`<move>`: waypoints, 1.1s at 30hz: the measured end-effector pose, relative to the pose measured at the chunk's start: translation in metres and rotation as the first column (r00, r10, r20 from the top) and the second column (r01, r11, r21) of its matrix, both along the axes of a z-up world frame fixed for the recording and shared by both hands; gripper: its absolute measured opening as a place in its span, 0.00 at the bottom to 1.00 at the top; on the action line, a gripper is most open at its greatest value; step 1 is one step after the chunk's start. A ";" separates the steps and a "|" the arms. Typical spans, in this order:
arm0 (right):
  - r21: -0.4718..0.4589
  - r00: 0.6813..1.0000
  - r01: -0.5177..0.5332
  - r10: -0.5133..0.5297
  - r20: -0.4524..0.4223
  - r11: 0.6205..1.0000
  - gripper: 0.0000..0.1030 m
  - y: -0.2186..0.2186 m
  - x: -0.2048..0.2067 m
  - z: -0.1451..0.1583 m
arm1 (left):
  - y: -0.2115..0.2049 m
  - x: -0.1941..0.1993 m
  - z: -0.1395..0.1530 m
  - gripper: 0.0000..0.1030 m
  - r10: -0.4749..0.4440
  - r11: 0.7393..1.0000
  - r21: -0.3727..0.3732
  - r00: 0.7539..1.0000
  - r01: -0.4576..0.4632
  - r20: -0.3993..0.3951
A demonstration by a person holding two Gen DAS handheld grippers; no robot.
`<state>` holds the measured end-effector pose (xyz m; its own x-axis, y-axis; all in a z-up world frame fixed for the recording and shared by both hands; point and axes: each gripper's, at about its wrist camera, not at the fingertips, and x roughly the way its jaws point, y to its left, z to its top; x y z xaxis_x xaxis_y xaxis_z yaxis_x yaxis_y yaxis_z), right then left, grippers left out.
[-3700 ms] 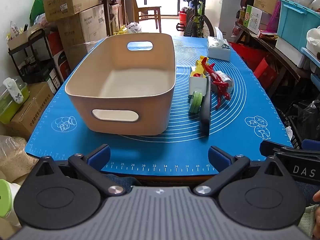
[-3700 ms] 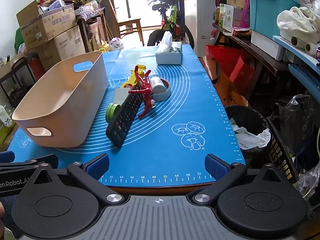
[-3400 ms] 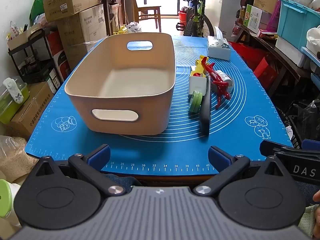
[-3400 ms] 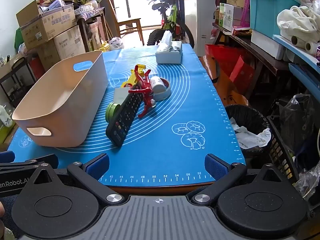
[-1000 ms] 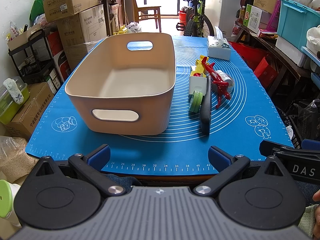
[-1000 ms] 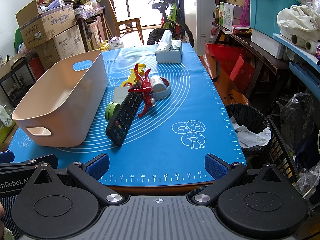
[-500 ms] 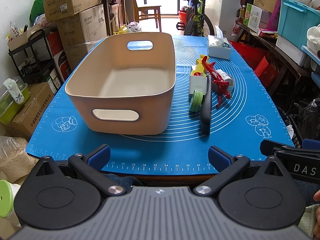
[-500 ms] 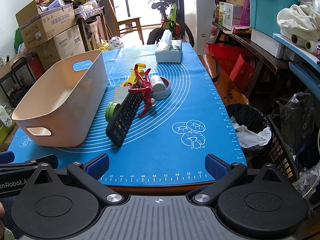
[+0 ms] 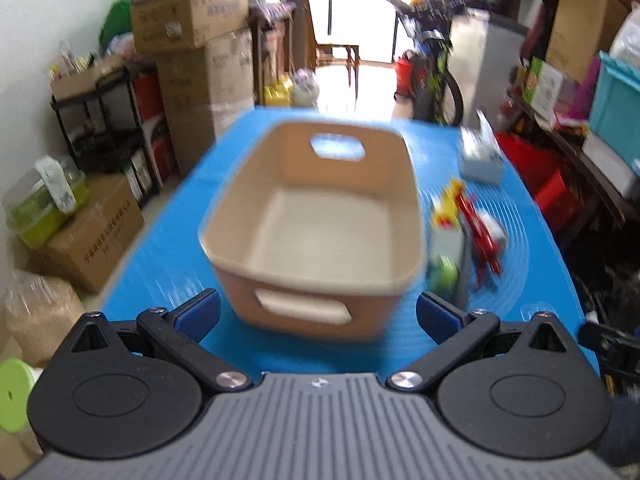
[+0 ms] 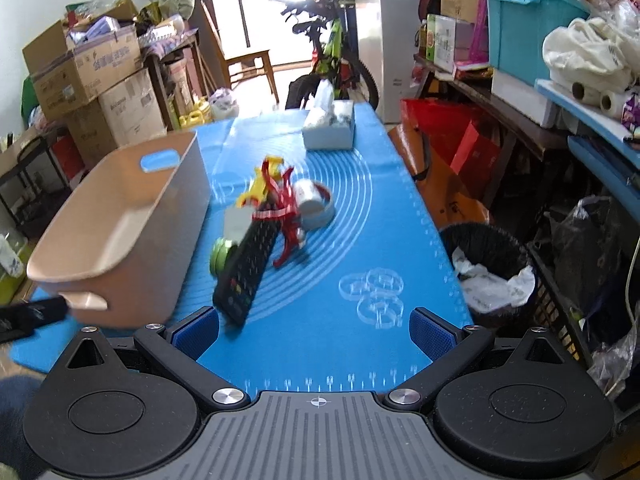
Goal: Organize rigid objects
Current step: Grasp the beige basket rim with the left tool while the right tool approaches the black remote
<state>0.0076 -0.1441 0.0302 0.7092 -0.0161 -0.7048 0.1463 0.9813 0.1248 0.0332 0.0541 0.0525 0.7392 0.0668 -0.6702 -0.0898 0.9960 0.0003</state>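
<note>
We see the left hand-held gripper [image 9: 318, 312] with its blue pads spread wide, nothing between them, facing the near wall of the beige bin [image 9: 316, 280]. The bin stands upright on the blue mat [image 9: 160, 248] covering the counter; its inside looks bare. The left view is blurred.

Our right hand-held gripper [image 10: 314, 330] is likewise spread apart and empty, poised over the near edge of the mat. The black remote control [image 10: 250, 272] lies just ahead of its left pad, running away from us.

The cluster of loose items sits just right of the bin:
- green round piece [image 10: 219, 260], touching the remote's left side
- pale rectangular block [image 10: 236, 224], behind the green piece
- red clamp-like tool [image 10: 286, 216], lying across the remote's far end
- yellow piece [image 10: 260, 186], at the far end of the cluster
- white cylinder [image 10: 308, 196], resting on a grey ring [image 10: 324, 214]

A tissue box [image 10: 330, 126] stands well beyond them, near the far edge. A black waste bin [image 10: 490, 264] sits on the floor, right of the counter.
</note>
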 end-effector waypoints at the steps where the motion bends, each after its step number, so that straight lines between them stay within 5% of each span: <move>1: -0.001 1.000 0.004 -0.004 0.010 1.000 0.98 0.000 0.004 0.005 | 0.005 0.007 0.007 0.99 0.006 1.000 -0.002 1.000 -0.006 0.008; 8: -0.022 0.997 0.014 -0.013 0.074 1.000 0.98 0.010 0.033 0.032 | 0.049 0.056 0.045 0.99 0.047 0.998 0.036 0.992 -0.052 0.114; 16: -0.088 0.995 0.026 -0.017 0.097 0.996 0.98 0.034 0.069 0.038 | 0.087 0.111 0.045 0.99 0.026 0.994 0.101 0.998 -0.031 0.056; 30: -0.136 0.997 0.077 -0.076 0.010 0.988 0.98 0.039 0.129 0.001 | 0.103 0.173 -0.023 0.98 -0.098 0.993 0.049 0.987 0.105 -0.130; 33: -0.123 0.998 0.057 -0.060 -0.020 0.991 0.98 0.041 0.136 -0.010 | 0.114 0.178 -0.034 0.82 -0.084 0.996 0.012 0.980 0.088 -0.181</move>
<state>0.1432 -0.1035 0.0206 0.6874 -0.1439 -0.7119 0.2055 0.9787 0.0006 0.2111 0.1677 0.0187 0.6097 0.0229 -0.7923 -0.0001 0.9996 0.0289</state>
